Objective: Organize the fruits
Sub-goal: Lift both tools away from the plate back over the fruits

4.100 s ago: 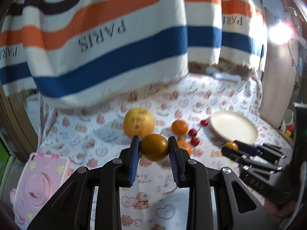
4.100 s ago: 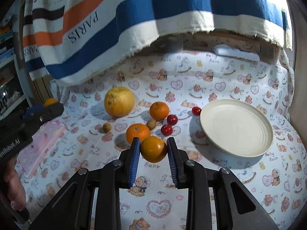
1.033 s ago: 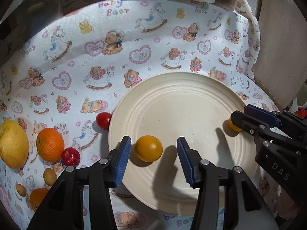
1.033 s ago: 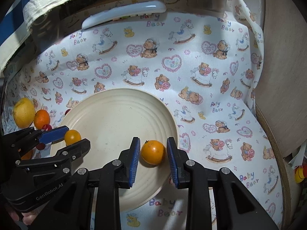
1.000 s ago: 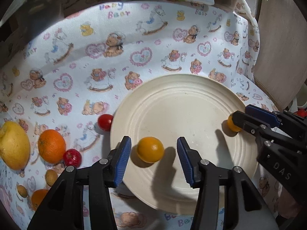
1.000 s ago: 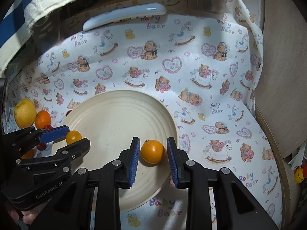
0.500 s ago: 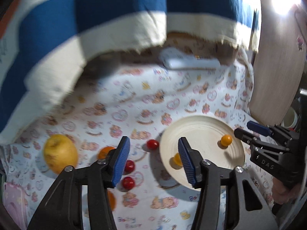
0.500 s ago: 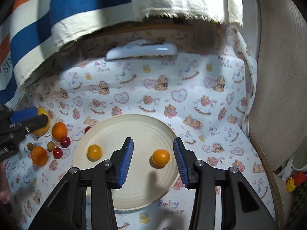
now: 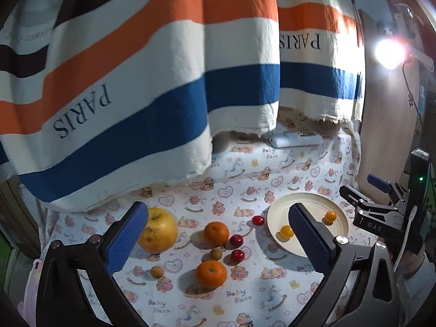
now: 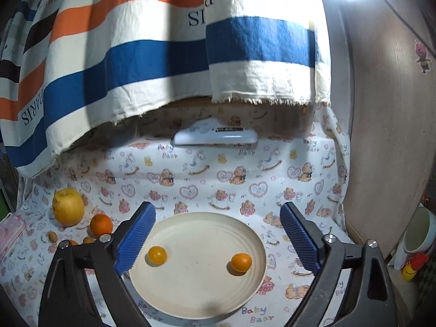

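Nearest the left wrist camera, the left tool [image 9: 218, 234] stands released, its jaws having just been opening wide, with nothing pressed between its blue pads [image 9: 126, 241]. The right tool [image 10: 218, 238] is likewise released, its jaws also having just been opening, and it holds nothing; the cream plate [image 10: 190, 294] lies below and beyond the gap.

On that plate rest two small oranges, apart from each other: one on the left side [image 10: 157, 255] and one on the right side [image 10: 241, 263]. In the left wrist view the same plate [image 9: 308, 207] sits at the right of the bear-printed cloth [image 9: 245, 294] that covers the worktop.

Left of the plate on the cloth lie the other fruits. A near orange [image 9: 211, 273] is closest to the camera, with a small brown fruit [image 9: 157, 272] to its left. Just beyond are another brown fruit [image 9: 216, 253] and two red fruits [image 9: 237, 255] [image 9: 236, 240]. Farther back sit a second orange [image 9: 216, 232] and a large yellow fruit [image 9: 159, 230]; a third red fruit [image 9: 257, 220] lies just beside the plate's left rim.

At the right edge of the left wrist view, a hand [image 9: 408, 261] carries the right tool.

At the back, a white remote-like device [image 10: 215, 136] lies on the cloth, under the hem of a striped hanging towel [image 9: 136, 81] printed PARIS. A bright lamp [image 9: 389, 51] glares at the upper right.
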### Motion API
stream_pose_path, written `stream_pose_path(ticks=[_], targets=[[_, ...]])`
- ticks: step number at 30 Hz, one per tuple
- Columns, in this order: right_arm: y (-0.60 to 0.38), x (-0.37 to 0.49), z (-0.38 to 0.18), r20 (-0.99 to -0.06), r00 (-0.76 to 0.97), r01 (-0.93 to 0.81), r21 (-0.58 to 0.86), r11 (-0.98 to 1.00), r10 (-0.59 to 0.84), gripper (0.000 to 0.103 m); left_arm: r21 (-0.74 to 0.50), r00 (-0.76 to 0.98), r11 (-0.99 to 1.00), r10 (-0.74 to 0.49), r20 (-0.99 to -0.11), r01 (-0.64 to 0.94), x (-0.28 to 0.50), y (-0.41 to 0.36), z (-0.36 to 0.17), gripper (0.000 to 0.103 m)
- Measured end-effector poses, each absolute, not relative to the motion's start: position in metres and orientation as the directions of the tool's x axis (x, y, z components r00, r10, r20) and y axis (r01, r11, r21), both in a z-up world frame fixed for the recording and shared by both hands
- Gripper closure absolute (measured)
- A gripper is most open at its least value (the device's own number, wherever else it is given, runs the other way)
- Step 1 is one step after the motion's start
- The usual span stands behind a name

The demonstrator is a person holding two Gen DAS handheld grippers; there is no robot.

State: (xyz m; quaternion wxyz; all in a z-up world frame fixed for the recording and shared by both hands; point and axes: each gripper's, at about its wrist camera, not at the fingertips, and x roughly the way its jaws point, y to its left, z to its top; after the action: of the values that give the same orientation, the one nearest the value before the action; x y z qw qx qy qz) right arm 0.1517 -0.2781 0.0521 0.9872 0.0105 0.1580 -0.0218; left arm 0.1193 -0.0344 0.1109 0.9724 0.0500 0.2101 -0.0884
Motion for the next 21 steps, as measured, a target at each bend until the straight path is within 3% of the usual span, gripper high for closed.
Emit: stream_pose_path(ticks=[5,9,21], targets=[[-0.242,0.135,0.055,-0.252,0.966,0.026,-0.126,0.992,-0.057,0.0,0.098,0.948,0.977,-0.157,-0.276,0.191,0.095,-0.015,0.114,0.001],[-0.216,0.132,0.059,-0.281,0.96,-0.038,-0.133,0.99,-0.001,0.0,0.075,0.954,0.982,-0.15,-0.258,0.175,0.093,-0.001,0.116,0.001],[-0.148,0.133,0.081,-0.248,0.964,-0.132,-0.111,0.985,0.101,0.0,0.001,0.972,0.989,-0.146,-0.182,0.148,0.09,0.051,0.097,0.001]])
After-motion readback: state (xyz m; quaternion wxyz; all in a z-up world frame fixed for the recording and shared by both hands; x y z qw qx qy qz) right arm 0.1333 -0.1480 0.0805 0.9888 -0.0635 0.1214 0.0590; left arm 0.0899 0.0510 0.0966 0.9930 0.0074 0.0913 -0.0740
